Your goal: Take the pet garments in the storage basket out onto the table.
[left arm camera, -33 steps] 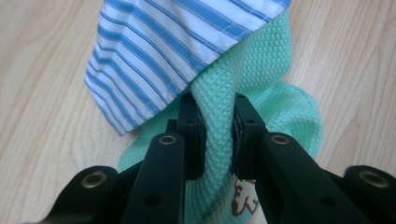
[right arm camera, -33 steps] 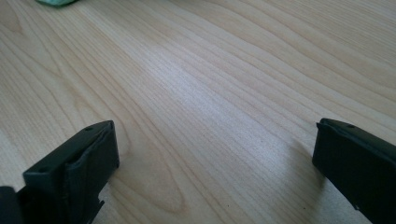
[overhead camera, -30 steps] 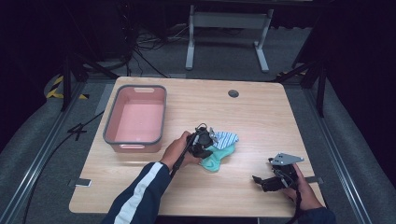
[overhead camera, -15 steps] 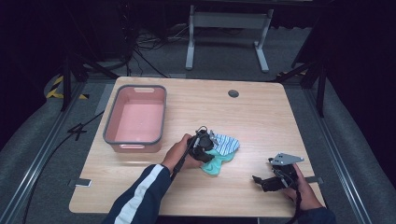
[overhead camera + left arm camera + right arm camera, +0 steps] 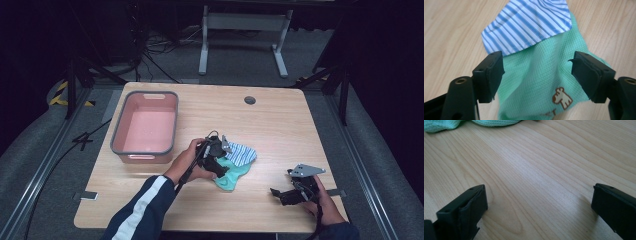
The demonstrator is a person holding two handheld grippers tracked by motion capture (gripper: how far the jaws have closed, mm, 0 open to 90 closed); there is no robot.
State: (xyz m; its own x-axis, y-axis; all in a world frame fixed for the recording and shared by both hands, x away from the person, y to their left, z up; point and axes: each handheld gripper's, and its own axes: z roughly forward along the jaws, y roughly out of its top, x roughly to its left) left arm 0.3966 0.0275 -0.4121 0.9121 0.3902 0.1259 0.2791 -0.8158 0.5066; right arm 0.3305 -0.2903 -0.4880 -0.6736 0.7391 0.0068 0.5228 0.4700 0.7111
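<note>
A mint-green cloth (image 5: 231, 176) with a small brown dog print lies on the wooden table, and a blue-and-white striped cloth (image 5: 243, 152) overlaps its far end. My left gripper (image 5: 221, 163) hovers just over them, pointing down. In the left gripper view its jaws have just been opening and now stand wide apart over the green cloth (image 5: 541, 82), with the pads clear of the fabric; the striped cloth (image 5: 529, 22) lies beyond. My right gripper (image 5: 281, 183) rests near the table's front right corner. Its jaws are open over bare wood (image 5: 539, 197).
A pink tub (image 5: 116, 135) with a grey rim stands at the left of the table. A round dark cable hole (image 5: 250, 100) sits near the far edge. A metal stand (image 5: 240, 22) and cables lie on the floor beyond the table.
My left gripper has lifted slightly off the cloths and its jaws have spread, letting go of the green cloth. The right gripper has stayed put.
</note>
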